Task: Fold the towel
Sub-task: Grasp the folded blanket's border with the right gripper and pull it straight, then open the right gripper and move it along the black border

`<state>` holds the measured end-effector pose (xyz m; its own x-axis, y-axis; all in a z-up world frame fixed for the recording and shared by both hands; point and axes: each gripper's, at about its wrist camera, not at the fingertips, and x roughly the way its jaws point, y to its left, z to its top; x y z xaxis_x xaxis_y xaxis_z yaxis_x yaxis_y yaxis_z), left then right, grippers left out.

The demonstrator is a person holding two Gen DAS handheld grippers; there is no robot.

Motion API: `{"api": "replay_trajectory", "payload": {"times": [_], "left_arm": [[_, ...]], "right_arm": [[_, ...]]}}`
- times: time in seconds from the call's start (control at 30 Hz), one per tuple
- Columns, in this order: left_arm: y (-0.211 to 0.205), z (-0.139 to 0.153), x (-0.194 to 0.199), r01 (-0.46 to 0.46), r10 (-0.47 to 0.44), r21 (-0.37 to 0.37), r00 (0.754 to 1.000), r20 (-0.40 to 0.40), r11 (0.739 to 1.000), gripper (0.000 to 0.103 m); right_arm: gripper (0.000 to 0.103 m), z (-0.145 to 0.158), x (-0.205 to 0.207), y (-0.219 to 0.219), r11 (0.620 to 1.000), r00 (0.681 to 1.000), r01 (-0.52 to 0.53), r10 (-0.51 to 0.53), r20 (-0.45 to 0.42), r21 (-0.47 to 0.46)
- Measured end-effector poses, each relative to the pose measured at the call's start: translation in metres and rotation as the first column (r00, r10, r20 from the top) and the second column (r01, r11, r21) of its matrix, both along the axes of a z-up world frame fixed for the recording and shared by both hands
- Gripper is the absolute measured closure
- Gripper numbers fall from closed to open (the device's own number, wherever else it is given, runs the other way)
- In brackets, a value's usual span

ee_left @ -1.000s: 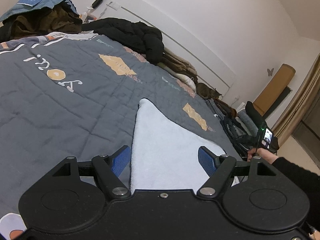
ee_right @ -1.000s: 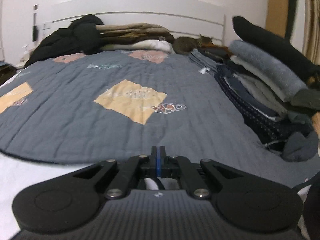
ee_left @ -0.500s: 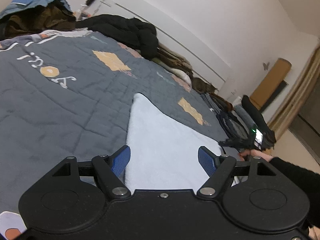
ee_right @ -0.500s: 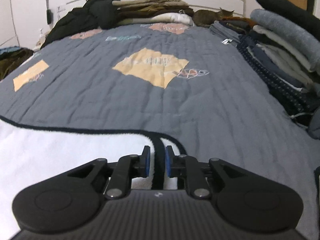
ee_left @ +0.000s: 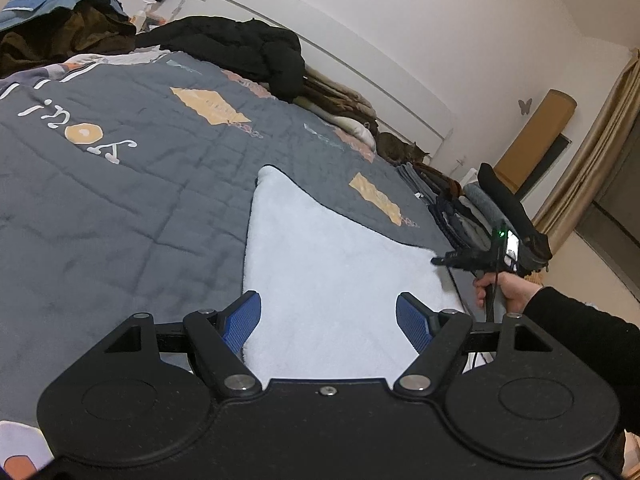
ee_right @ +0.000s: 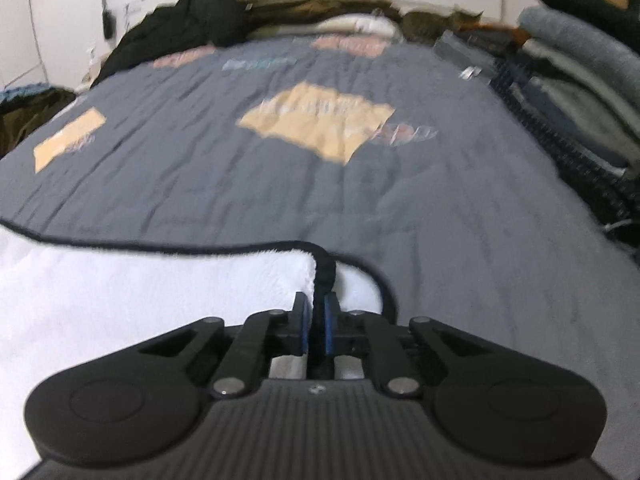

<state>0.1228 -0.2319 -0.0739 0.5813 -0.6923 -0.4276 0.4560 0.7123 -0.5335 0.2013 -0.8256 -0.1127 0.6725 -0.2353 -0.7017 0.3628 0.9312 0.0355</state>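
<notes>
A white towel (ee_left: pixel 328 264) with a dark trim lies flat on the grey quilt (ee_left: pixel 120 208). My left gripper (ee_left: pixel 328 320) hovers open over the towel's near end, its blue pads (ee_left: pixel 242 322) wide apart with nothing pinched. In the right wrist view the towel (ee_right: pixel 140 300) fills the lower left. My right gripper (ee_right: pixel 316 324) is closing at the towel's corner, with the dark trim (ee_right: pixel 325 268) between its pads. From the left wrist view the right gripper (ee_left: pixel 438 260) reaches that far right corner, held by a hand (ee_left: pixel 508 288).
A stack of folded clothes (ee_right: pixel 580 92) lines the bed's right side. A black jacket (ee_left: pixel 248 48) and more clothes lie by the headboard, with a cat (ee_left: pixel 400 150) beside them. A black sleeve (ee_left: pixel 580 328) crosses the lower right.
The right gripper came down onto the towel's corner, parted its jaws a little, then narrowed them around the dark trim. The left gripper stayed open over the towel.
</notes>
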Motion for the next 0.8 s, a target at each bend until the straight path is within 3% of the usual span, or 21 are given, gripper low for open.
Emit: {"api": "replay_trajectory", "payload": {"times": [0.17, 0.23, 0.3, 0.37, 0.43, 0.63, 0.8], "left_arm": [[0.000, -0.001, 0.000, -0.002, 0.002, 0.000, 1.000, -0.003, 1.000, 0.029], [-0.001, -0.001, 0.000, 0.000, 0.000, 0.002, 1.000, -0.004, 1.000, 0.029], [-0.002, -0.001, 0.000, 0.003, -0.003, 0.007, 1.000, -0.004, 1.000, 0.029], [-0.004, -0.002, 0.000, 0.008, -0.008, 0.015, 1.000, -0.008, 1.000, 0.029], [-0.006, -0.002, 0.000, 0.015, -0.015, 0.021, 1.000, -0.008, 1.000, 0.029], [-0.011, 0.000, -0.004, 0.038, -0.038, 0.018, 0.999, 0.004, 0.999, 0.029], [-0.021, 0.009, -0.014, 0.078, -0.078, 0.002, 0.996, 0.032, 0.997, 0.029]], "right_arm": [[0.097, 0.018, -0.008, -0.015, 0.995, 0.995, 0.082, -0.079, 0.060, -0.059], [0.095, 0.017, -0.007, -0.022, 0.993, 0.994, 0.105, -0.104, 0.041, -0.046], [0.091, 0.004, 0.001, -0.020, 0.993, 0.994, 0.094, -0.098, -0.049, -0.072], [0.081, -0.004, 0.002, -0.011, 0.987, 0.992, 0.075, -0.088, -0.086, -0.139], [0.070, -0.003, -0.004, -0.010, 0.988, 0.992, 0.088, -0.099, -0.080, -0.127], [0.058, 0.035, -0.071, 0.006, 0.991, 0.996, 0.093, -0.093, 0.006, -0.097], [0.054, 0.057, -0.169, 0.041, 0.994, 0.996, 0.084, -0.083, 0.007, -0.065]]}}
